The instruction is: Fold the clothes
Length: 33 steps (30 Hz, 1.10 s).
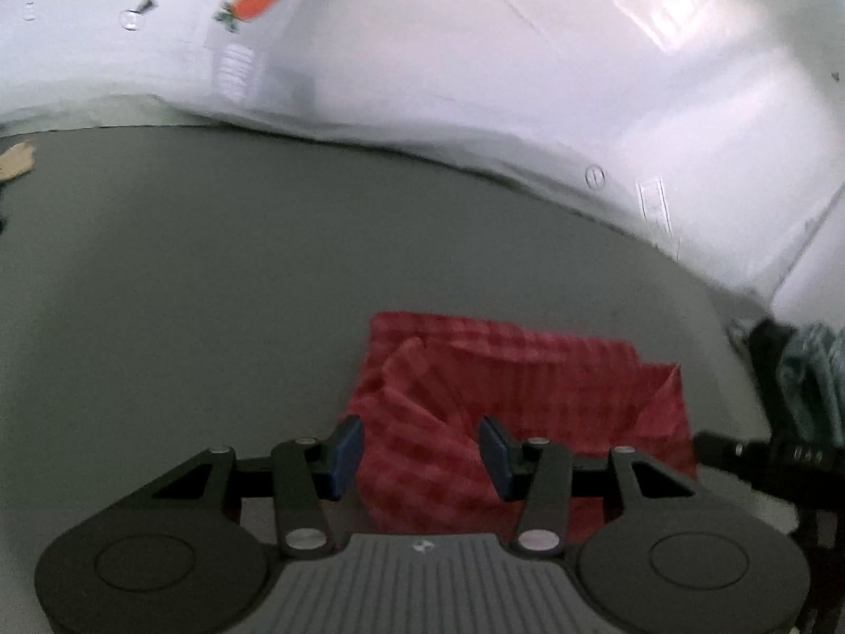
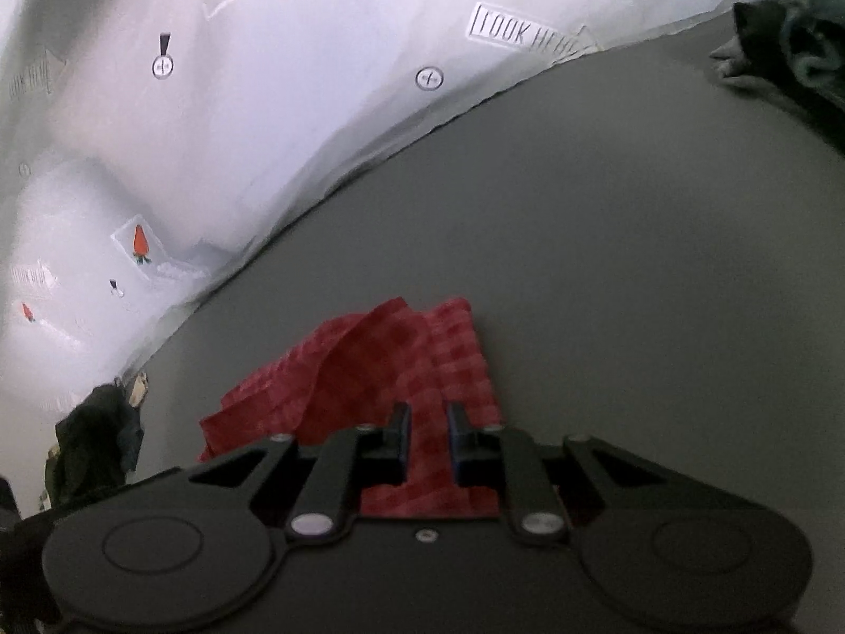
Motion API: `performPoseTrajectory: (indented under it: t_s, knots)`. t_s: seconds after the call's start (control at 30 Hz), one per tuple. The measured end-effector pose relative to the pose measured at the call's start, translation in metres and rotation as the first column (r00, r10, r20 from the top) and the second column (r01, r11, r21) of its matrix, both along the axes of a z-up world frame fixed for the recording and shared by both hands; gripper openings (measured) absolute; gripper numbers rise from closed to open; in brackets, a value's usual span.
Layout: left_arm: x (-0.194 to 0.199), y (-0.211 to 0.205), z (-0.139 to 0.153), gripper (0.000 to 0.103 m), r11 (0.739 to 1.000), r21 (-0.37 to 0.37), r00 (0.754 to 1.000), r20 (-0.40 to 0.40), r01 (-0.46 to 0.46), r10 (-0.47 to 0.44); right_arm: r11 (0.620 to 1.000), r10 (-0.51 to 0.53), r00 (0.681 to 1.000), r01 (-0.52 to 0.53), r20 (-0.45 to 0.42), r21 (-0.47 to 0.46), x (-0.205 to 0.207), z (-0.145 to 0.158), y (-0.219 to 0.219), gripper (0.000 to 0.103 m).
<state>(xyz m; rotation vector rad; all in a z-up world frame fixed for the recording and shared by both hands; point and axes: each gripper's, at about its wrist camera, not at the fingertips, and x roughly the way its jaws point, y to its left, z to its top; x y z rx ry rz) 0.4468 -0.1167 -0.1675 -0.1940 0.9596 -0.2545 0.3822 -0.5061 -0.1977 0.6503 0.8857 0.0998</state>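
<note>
A red checked cloth (image 1: 507, 396) lies partly folded on the grey table (image 1: 211, 274). My left gripper (image 1: 421, 454) is open, its blue pads on either side of the cloth's near part, just above it. In the right wrist view the same red cloth (image 2: 380, 370) lies crumpled under my right gripper (image 2: 429, 433). Its jaws stand a narrow gap apart over the cloth, with cloth showing between them. I cannot tell whether they pinch it.
A white printed sheet (image 1: 475, 53) hangs behind the table. A pile of teal and dark clothes (image 2: 792, 37) lies at the table's far right. Dark clothes (image 2: 100, 438) sit at the left edge. The other gripper's body (image 1: 766, 454) shows at the right of the left wrist view.
</note>
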Motion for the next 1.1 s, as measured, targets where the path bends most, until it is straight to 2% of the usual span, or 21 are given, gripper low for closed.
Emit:
performPoseTrajectory:
  t_s: [0.07,0.17,0.23,0.27,0.3,0.37,0.43,0.5,0.6,0.67,0.7,0.73,0.83,0.9,0.97,1.03,1.07,1.1]
  knots:
    - [0.008,0.000,-0.007,0.050,1.000,-0.004,1.000,-0.018,-0.012,0.012,1.000,0.009,1.000,-0.010,-0.006,-0.005,0.005,-0.002,0.002,0.022]
    - [0.024,0.003,-0.019,0.050,0.998,-0.057,0.999,-0.048,-0.020,0.017,0.999,0.029,0.999,-0.030,-0.026,-0.024,0.012,-0.008,0.006,0.031]
    - [0.032,0.006,-0.026,0.049,0.996,-0.084,0.998,-0.062,-0.026,0.020,0.998,0.042,0.999,-0.043,-0.035,-0.035,0.016,-0.011,0.007,0.028]
    - [0.034,0.007,-0.028,0.045,0.996,-0.087,0.997,-0.069,-0.033,0.027,0.998,0.053,0.998,-0.054,-0.026,-0.037,0.017,-0.010,0.009,0.022]
    - [0.036,0.009,-0.031,0.030,0.995,-0.093,0.997,-0.072,-0.038,0.032,0.997,0.064,0.998,-0.064,-0.017,-0.039,0.018,-0.010,0.010,0.016]
    - [0.040,0.012,-0.032,0.010,0.992,-0.118,0.996,-0.087,-0.041,0.031,0.996,0.078,0.997,-0.078,0.009,-0.052,0.019,-0.006,0.013,0.004]
    - [0.037,0.020,-0.028,0.001,0.986,-0.151,0.996,-0.064,-0.074,0.065,0.996,0.067,0.995,-0.063,0.071,-0.059,0.015,0.002,0.014,0.002]
    - [0.033,0.030,-0.021,0.000,0.970,-0.208,0.992,-0.033,-0.123,0.119,0.997,0.064,0.990,-0.059,0.126,-0.041,0.010,0.009,0.011,0.001]
    - [0.026,0.048,-0.008,0.000,0.932,-0.309,0.978,0.017,-0.190,0.206,0.998,0.054,0.981,-0.055,0.188,-0.001,0.003,0.019,0.003,0.001]
    - [0.024,0.058,-0.006,0.000,0.909,-0.340,0.963,0.030,-0.243,0.268,0.999,0.011,0.982,-0.019,0.189,0.039,0.002,0.018,-0.008,0.001]
    - [0.026,0.059,-0.009,0.005,0.907,-0.319,0.955,0.017,-0.274,0.295,0.998,-0.010,0.985,0.001,0.172,0.057,0.004,0.014,-0.013,0.001]
    - [0.028,0.060,-0.013,0.005,0.905,-0.295,0.947,0.005,-0.306,0.322,0.999,-0.034,0.989,0.028,0.142,0.044,0.006,0.010,-0.016,0.002]
    - [0.032,0.064,-0.021,0.024,0.903,-0.219,0.928,-0.041,-0.369,0.369,0.997,-0.064,0.996,0.067,0.066,-0.045,0.011,0.001,-0.015,0.008]
    - [0.025,0.068,-0.021,0.045,0.900,-0.232,0.928,-0.045,-0.369,0.369,0.996,-0.080,0.995,0.082,0.059,-0.037,0.006,0.003,-0.017,0.014]
    - [0.017,0.069,-0.018,0.057,0.904,-0.222,0.930,-0.042,-0.365,0.366,0.995,-0.083,0.995,0.086,0.063,-0.052,0.001,0.005,-0.014,0.031]
    - [0.010,0.065,-0.016,0.066,0.924,-0.188,0.942,-0.040,-0.333,0.332,0.994,-0.069,0.996,0.073,0.058,-0.086,-0.002,0.007,-0.011,0.035]
    - [0.008,0.062,-0.014,0.072,0.935,-0.169,0.950,-0.038,-0.311,0.309,0.993,-0.062,0.997,0.067,0.054,-0.096,-0.003,0.007,-0.009,0.044]
    - [0.004,0.061,-0.014,0.081,0.948,-0.154,0.960,-0.036,-0.280,0.278,0.993,-0.060,0.997,0.065,0.051,-0.103,-0.003,0.008,-0.007,0.047]
